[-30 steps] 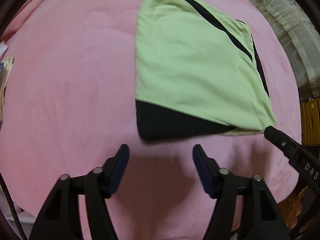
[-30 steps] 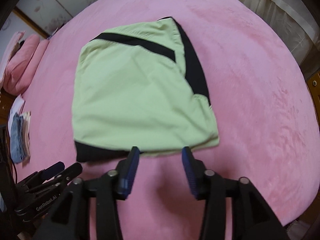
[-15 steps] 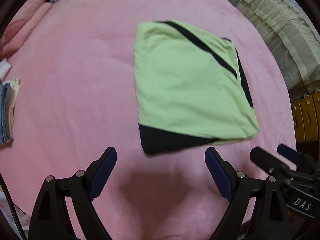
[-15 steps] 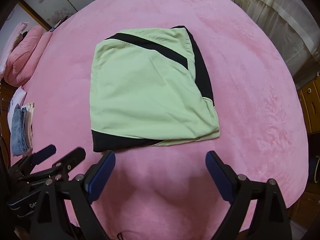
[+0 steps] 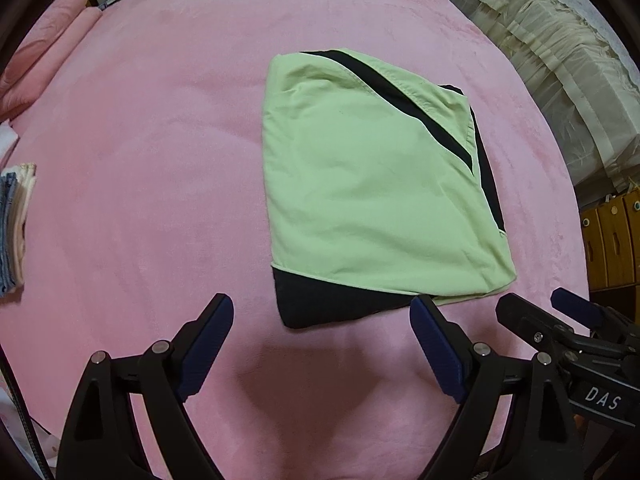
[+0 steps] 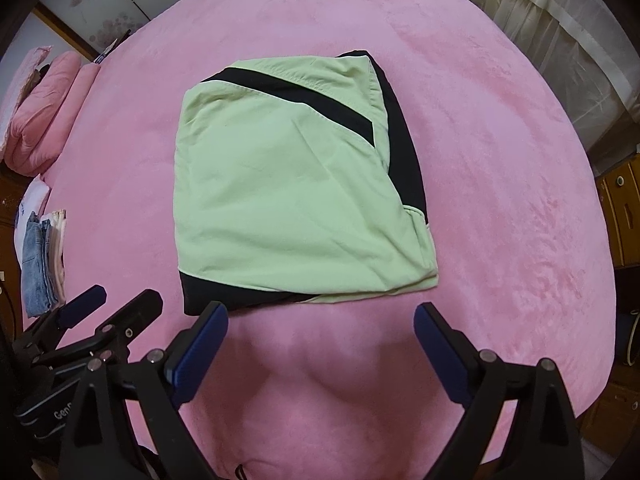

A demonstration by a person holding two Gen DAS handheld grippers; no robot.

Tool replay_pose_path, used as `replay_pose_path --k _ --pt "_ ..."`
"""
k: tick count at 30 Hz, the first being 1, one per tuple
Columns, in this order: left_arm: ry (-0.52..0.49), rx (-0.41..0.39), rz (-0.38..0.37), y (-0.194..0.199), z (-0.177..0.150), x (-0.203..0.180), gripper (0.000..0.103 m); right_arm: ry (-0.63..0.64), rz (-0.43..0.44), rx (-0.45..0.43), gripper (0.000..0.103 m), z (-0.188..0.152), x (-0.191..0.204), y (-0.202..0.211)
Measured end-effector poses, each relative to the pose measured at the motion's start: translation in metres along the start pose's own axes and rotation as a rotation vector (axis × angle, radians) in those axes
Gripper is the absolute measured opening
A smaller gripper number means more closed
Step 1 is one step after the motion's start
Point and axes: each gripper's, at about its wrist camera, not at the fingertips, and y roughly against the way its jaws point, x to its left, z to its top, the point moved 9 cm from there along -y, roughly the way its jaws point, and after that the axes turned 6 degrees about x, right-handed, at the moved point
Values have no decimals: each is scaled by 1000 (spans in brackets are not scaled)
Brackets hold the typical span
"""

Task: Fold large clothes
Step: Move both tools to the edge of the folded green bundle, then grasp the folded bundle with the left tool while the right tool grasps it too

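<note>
both grippers, left gripper (image 5: 322, 344) and right gripper (image 6: 320, 344), just let go, jaws wide apart; folded garment (image 5: 372, 184) lies flat at 12 o'clock, fold looks done.

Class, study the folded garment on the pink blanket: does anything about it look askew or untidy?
Slightly. The green garment lies folded flat, but its near edge is uneven: a black layer sticks out beneath the green at one corner.

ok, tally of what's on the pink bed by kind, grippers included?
Folded green-and-black garment: 1
Stack of folded clothes at the bed's edge: 1
Grippers, both open and empty: 2, left gripper, right gripper
Total: 4
</note>
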Motion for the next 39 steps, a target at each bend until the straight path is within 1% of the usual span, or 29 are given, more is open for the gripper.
replay_pose_path --k 4,6,10,13,17,19,21,23,25,26,28,30,32,34,36,37,38,39 --pt "7 21 -29 -13 3 -1 89 -7 20 19 95 4 -4 -11" --pt "19 37 -31 -23 4 1 89 -19 32 36 95 6 -9 -21" --pt "78 99 -28 -48 7 10 89 -42 35 78 95 11 -22 -42" --pt "112 139 -38 -66 12 16 89 -69 32 105 95 19 -37 -56" --pt "139 165 -32 -83 24 25 89 -116 40 125 95 36 -64 -78" --pt "162 177 -54 -92 34 32 89 -147 58 134 95 47 -79 -88" --pt "179 175 -84 -100 46 38 89 -176 127 121 95 63 -92 -97" --pt "186 170 -130 -107 56 42 89 -166 207 96 95 79 -97 -104" --pt "196 163 -223 -114 69 43 89 -135 297 85 95 92 -98 -110" --pt "201 162 -252 -118 73 43 89 -126 351 75 96 100 -98 -113" --pt "208 155 -306 -125 85 46 89 -122 433 50 96 111 -98 -113" --pt "213 145 -327 -132 96 49 89 -121 511 31 96 122 -97 -113" --pt "214 140 -352 -138 103 48 89 -137 565 34 96 131 -96 -117" --pt "224 151 -396 -145 109 45 89 -171 634 43 96 139 -92 -122" --pt "224 171 -406 -151 113 42 89 -184 706 50 94 144 -84 -124" --pt "217 185 -411 -153 113 40 89 -180 735 58 93 148 -78 -124" --pt "209 192 -413 -154 114 40 89 -168 759 71 89 149 -70 -125" --pt "208 195 -406 -155 113 39 88 -150 763 88 84 150 -63 -127"
